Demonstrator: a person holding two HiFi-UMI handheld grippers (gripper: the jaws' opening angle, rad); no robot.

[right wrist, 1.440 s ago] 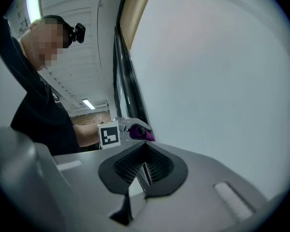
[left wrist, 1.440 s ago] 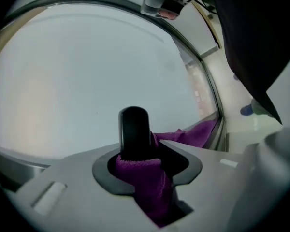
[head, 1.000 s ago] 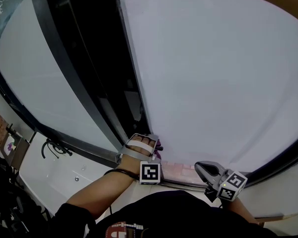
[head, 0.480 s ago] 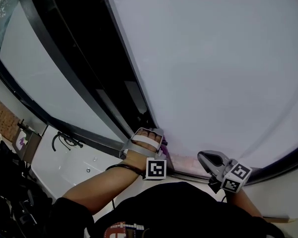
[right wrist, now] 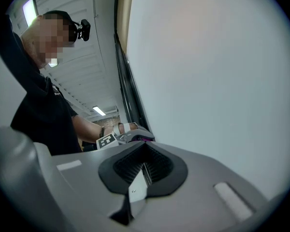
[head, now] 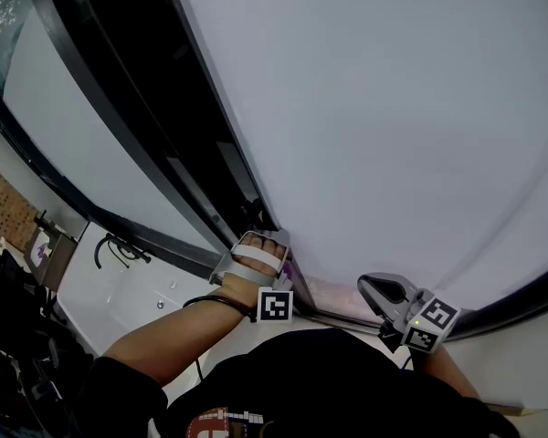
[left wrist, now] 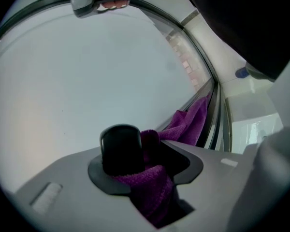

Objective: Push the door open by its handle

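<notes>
Frosted white door (head: 393,135) fills most of the head view, with its dark frame (head: 110,117) curving down the left side. Low at the door's left edge, the left hand (head: 248,272) holds the left gripper (head: 283,265) close against the panel. Its jaws have just been opening, yet a purple cloth (left wrist: 152,187) is bunched and pinched between them beside a black rounded stub (left wrist: 121,146); whether that stub belongs to the gripper or the door cannot be told. The cloth trails on toward the door's edge. The right gripper (head: 384,292) hangs near the panel's lower edge, apart from the left, its jaws clenched together on nothing. No handle can be picked out.
</notes>
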